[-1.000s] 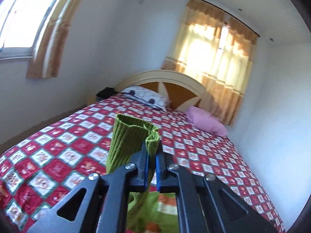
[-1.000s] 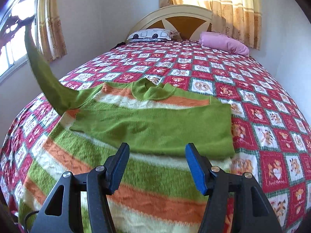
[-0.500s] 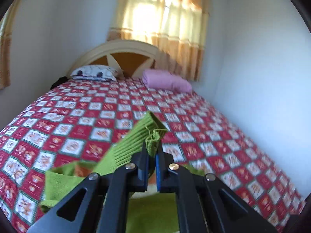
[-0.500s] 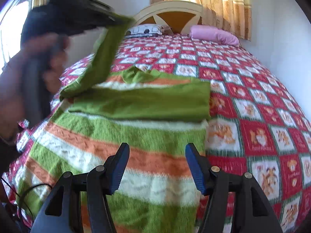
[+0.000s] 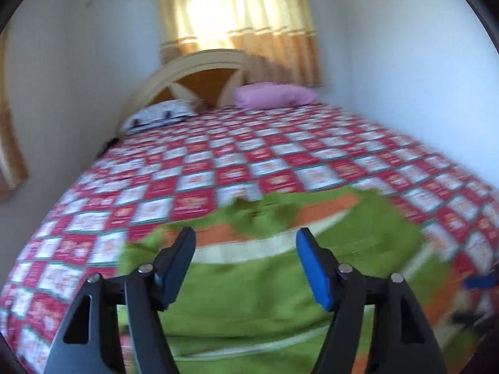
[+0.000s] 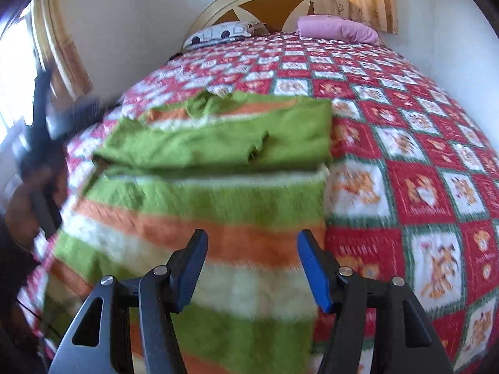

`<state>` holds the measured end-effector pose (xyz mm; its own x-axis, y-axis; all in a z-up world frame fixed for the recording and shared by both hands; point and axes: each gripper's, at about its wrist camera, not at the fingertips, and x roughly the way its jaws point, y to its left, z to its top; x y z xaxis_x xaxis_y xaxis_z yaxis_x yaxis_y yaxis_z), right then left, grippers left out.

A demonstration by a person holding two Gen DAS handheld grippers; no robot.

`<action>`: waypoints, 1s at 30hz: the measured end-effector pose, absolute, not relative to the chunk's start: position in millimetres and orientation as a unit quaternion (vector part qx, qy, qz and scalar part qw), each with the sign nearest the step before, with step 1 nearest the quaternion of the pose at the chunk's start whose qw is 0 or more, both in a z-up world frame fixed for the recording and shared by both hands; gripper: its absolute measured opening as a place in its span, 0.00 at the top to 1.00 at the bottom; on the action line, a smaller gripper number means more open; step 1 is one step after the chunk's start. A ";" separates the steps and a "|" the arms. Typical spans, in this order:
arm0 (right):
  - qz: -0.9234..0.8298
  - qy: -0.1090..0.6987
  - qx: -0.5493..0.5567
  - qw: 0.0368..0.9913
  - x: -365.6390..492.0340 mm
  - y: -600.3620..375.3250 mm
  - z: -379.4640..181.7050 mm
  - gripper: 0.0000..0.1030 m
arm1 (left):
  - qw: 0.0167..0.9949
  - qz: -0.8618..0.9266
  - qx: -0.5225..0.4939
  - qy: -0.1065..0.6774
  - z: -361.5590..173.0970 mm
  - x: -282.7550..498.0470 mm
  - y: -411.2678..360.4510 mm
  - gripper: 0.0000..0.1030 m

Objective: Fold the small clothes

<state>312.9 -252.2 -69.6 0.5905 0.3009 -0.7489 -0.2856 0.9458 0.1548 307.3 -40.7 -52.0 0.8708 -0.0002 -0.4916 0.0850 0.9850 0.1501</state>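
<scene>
1. Sweater [image 6: 218,205]: a green, orange and white striped knit is seen spread flat on the quilt [image 6: 405,143], filling the lower left and centre of the right wrist view. Both sleeves [image 6: 224,143] are already laid across the chest.
2. In the left wrist view the same garment [image 5: 249,286] is found across the lower half of the frame, neckline [image 5: 259,215] at centre. The frame is blurred.
3. Left gripper [image 5: 246,265]: jaws are opening, wide apart; nothing is pressed between the pads, the knit lies below them.
4. Right gripper [image 6: 252,268]: jaws are held moderately wide, nothing clamped, poised over the lower stripes of the sweater.
5. Handling, judged: soft, light, floppy, a bit stretchy; no fragility. A thick knit is likely to be gripped well by the pads, but single layers may be missed where fabric is doubled.
6. Grasp points, judged: the hem corners at the bottom of the frame are best taken, one per gripper, so the body can be folded up toward the neckline.
7. Containers: none are seen. Two pillows [image 6: 336,29] lie at the headboard, upper frame, well apart from the sweater.
</scene>
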 end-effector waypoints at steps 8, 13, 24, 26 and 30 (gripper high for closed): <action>0.147 0.424 0.017 0.894 394.2 -215.9 -57.6 0.41 | 0.922 0.110 0.053 0.367 -125.1 332.1 80.5 0.31; 0.110 0.479 0.012 0.871 447.3 -199.4 -94.7 0.53 | 0.917 0.089 0.025 0.388 -135.1 323.8 85.8 0.23; 0.089 0.388 -0.110 0.911 417.3 -178.8 -58.1 0.98 | 0.913 0.077 -0.010 0.401 -147.2 327.4 97.4 0.06; 0.073 0.386 -0.107 0.913 422.7 -186.1 -55.5 0.98 | 0.914 0.071 -0.014 0.400 -146.7 326.1 97.1 0.02; 0.046 0.408 -0.094 0.907 435.3 -200.9 -73.3 0.98 | 0.914 0.063 -0.002 0.402 -147.0 324.6 91.0 0.00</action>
